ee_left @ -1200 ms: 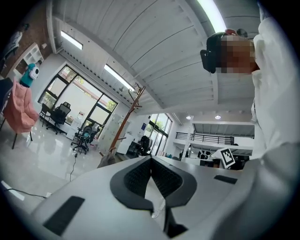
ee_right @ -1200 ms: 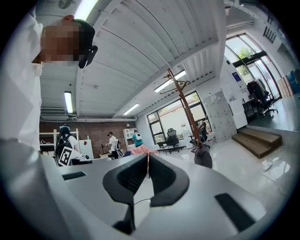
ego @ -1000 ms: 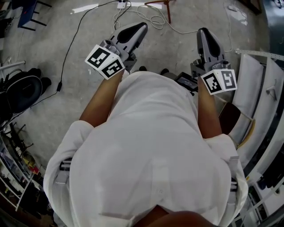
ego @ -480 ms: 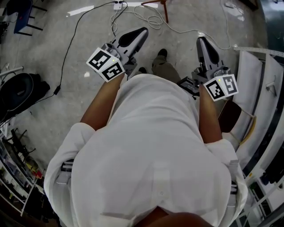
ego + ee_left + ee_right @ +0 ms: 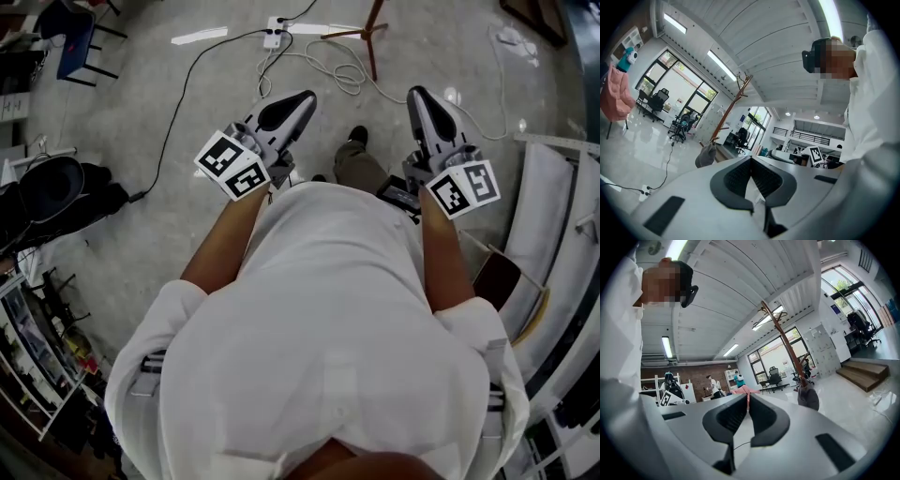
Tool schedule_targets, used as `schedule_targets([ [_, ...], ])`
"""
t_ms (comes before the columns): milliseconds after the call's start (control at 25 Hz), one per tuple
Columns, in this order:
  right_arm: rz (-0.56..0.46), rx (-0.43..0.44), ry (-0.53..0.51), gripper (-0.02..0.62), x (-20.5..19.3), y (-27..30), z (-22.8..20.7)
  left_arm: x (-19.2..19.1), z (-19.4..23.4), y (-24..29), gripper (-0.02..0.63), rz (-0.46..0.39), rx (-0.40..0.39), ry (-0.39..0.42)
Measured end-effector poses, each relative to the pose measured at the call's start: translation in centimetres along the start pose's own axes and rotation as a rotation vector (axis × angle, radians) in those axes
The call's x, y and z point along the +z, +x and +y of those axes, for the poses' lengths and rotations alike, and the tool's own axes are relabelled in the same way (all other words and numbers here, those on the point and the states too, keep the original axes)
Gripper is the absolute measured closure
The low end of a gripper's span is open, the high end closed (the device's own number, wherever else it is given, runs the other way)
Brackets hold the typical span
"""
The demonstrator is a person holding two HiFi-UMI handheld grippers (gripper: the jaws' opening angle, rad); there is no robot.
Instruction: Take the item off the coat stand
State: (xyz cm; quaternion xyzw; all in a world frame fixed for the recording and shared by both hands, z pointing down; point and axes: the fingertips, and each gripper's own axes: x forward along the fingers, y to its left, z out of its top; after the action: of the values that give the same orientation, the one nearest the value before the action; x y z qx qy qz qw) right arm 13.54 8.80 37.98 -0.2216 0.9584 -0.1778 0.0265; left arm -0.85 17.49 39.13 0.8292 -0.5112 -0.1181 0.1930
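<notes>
**Head view: both grippers shut and empty, well short of the stand**

Head view shows the left gripper and the right gripper held out side by side over bare floor. Each gripper's own view shows its jaws pressed together with nothing between them.

The coat stand rises ahead of the left gripper's tips and off to their left. The item, a grey bag, hangs low on it, well apart from the jaws. From the right gripper the same coat stand and grey bag sit ahead and to the right of the jaw line.

Several things could go wrong from here. Closed jaws that reach the bag would only push it and set it swinging, so one gripper probably has to open first. Loose cables and a power strip lie on the floor beyond the tips, on the likely path, where the person's foot could snag. A sideways pull on the bag could also tip the slim stand if the strap catches.

How the bag is hung cannot be made out, because it is small and its top merges with the stand. The head view cuts the stand off, leaving only a reddish leg past the tips, which is likely the stand's. A pink shape just beyond the right tips is too small to identify.
</notes>
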Motion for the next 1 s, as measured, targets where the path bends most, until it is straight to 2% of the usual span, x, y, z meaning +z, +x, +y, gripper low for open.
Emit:
schedule_targets([
  [160,-0.015,0.061,-0.008,0.569,1.7,3.3,-3.3,1.2,2.5,4.7,0.592,0.009,0.009,-0.020],
  [320,-0.048,0.129,-0.044,0.569,4.7,6.1,-6.4,3.9,4.2,10.3,0.592,0.013,0.002,0.010],
  [440,-0.061,0.163,-0.025,0.569,5.9,7.9,-8.1,6.6,4.9,13.2,0.592,-0.004,-0.001,0.011],
  [680,-0.032,0.235,0.025,0.569,7.0,9.9,-13.5,7.8,6.5,19.6,0.592,-0.002,0.043,0.006],
  [760,0.002,0.229,0.073,0.569,6.8,11.6,-15.5,8.7,7.6,20.8,0.592,-0.007,0.065,0.006],
  [840,0.038,0.184,0.166,0.569,6.4,13.7,-17.6,9.4,9.0,21.2,0.592,-0.017,0.085,-0.021],
  [920,0.040,0.155,0.220,0.569,6.6,15.3,-18.8,10.7,9.9,21.2,0.592,-0.066,0.094,-0.057],
  [1000,0.025,0.143,0.238,0.569,6.9,16.4,-19.4,12.3,10.2,21.2,0.592,-0.116,0.089,-0.059],
])
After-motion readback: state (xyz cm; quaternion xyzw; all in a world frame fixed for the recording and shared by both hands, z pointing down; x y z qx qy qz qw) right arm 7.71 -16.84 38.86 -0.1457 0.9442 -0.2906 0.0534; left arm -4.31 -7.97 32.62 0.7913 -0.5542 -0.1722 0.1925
